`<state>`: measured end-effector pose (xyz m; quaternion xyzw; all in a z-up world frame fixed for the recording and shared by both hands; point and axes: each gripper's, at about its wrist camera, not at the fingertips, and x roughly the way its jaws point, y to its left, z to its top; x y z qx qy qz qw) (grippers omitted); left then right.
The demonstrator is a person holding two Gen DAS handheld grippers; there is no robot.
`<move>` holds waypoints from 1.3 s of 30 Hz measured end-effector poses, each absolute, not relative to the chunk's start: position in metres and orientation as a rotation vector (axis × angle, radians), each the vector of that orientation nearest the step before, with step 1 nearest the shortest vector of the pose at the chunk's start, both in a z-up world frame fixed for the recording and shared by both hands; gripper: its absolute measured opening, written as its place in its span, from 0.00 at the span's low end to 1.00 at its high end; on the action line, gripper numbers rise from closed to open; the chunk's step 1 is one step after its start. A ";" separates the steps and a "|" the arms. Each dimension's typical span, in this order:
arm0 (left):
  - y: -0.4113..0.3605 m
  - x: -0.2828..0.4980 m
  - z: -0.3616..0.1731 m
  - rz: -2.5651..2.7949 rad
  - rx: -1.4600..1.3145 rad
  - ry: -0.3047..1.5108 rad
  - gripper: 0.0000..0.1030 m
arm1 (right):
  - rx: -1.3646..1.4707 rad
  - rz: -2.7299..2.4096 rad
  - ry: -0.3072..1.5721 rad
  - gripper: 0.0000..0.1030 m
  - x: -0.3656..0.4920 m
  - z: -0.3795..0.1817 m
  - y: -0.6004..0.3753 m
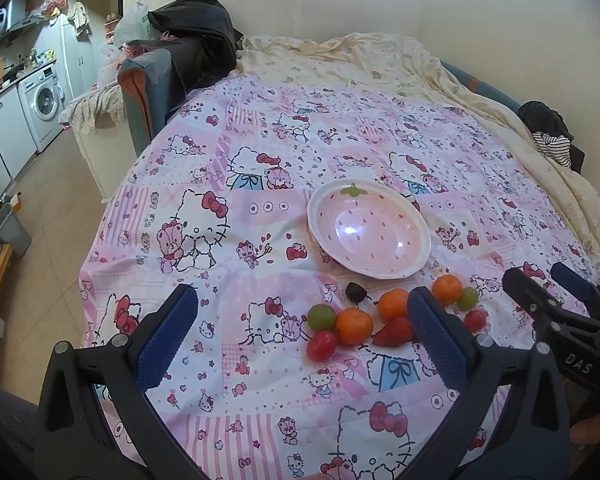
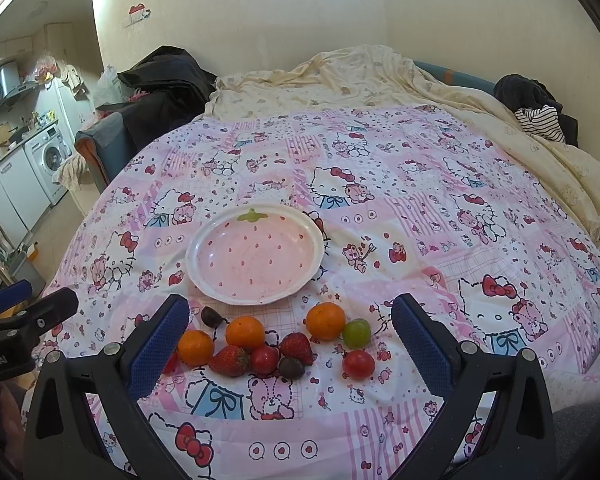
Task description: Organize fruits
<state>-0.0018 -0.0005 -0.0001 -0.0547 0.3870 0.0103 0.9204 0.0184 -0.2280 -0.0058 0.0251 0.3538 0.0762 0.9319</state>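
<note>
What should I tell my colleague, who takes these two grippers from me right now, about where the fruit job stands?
Left gripper: open, holding nothing, above the blanket.
Right gripper: open, holding nothing, over the fruit.
Plate: on the blanket, nothing in it.
Fruit, all loose in front of the plate: three oranges, two strawberries, green grapes, small red tomatoes, dark grapes.
Done: nothing moved to the plate yet.
Left: probably every piece.
</note>
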 end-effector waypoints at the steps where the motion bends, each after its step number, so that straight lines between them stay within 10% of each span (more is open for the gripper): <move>1: 0.000 -0.002 0.000 0.021 -0.110 0.794 1.00 | 0.052 0.155 0.724 1.00 0.019 -0.006 -0.228; 39: 0.017 0.042 0.005 0.061 -0.133 0.989 1.00 | 0.107 0.203 0.812 1.00 0.051 0.000 -0.249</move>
